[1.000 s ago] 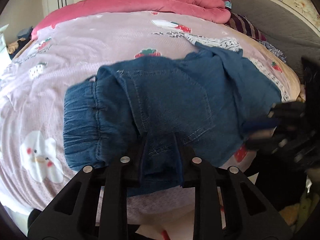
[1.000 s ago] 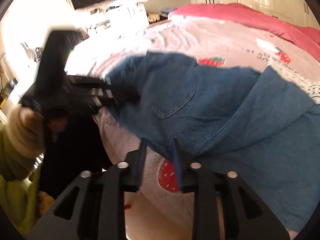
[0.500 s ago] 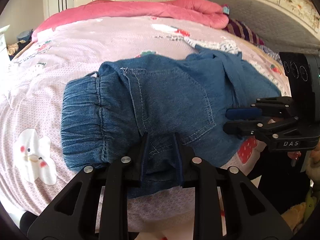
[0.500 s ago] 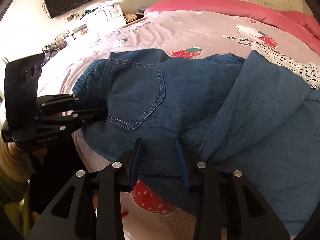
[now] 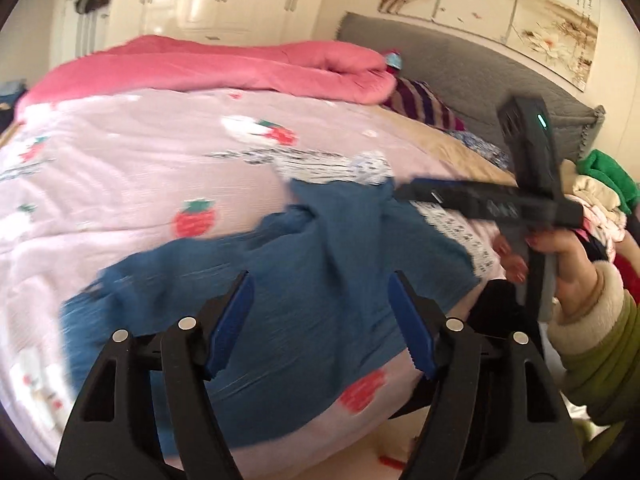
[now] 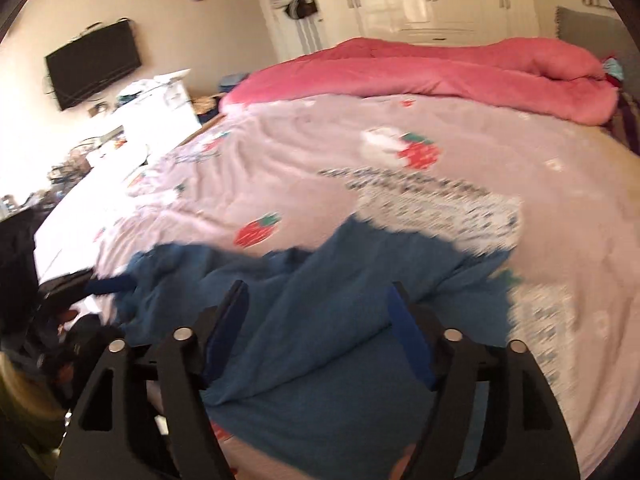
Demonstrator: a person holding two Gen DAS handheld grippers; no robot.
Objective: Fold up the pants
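The blue denim pants [image 5: 304, 280] lie bunched on the pink strawberry bedspread [image 5: 120, 168] near the bed's front edge; they also show in the right wrist view [image 6: 320, 340]. My left gripper [image 5: 320, 320] is open and empty, just above the pants. My right gripper [image 6: 316, 320] is open and empty over the pants too. In the left wrist view the right gripper [image 5: 404, 190] reaches over the pants' far right part, held by a hand. The left gripper's blue tips [image 6: 112, 284] show at the left edge of the pants in the right wrist view. Both views are motion-blurred.
A rolled pink quilt [image 5: 240, 68] lies along the far side of the bed. A grey headboard [image 5: 460, 68] and a striped pillow [image 5: 424, 108] are at the right. A clothes pile [image 5: 600, 192] sits beyond the bed's right corner. A white desk [image 6: 160, 120] and wall TV [image 6: 94, 64] stand left.
Both grippers have opened and let go of the pants. Both have lifted and tilted up, so more of the room shows. The right gripper has moved to the pants' far right part.
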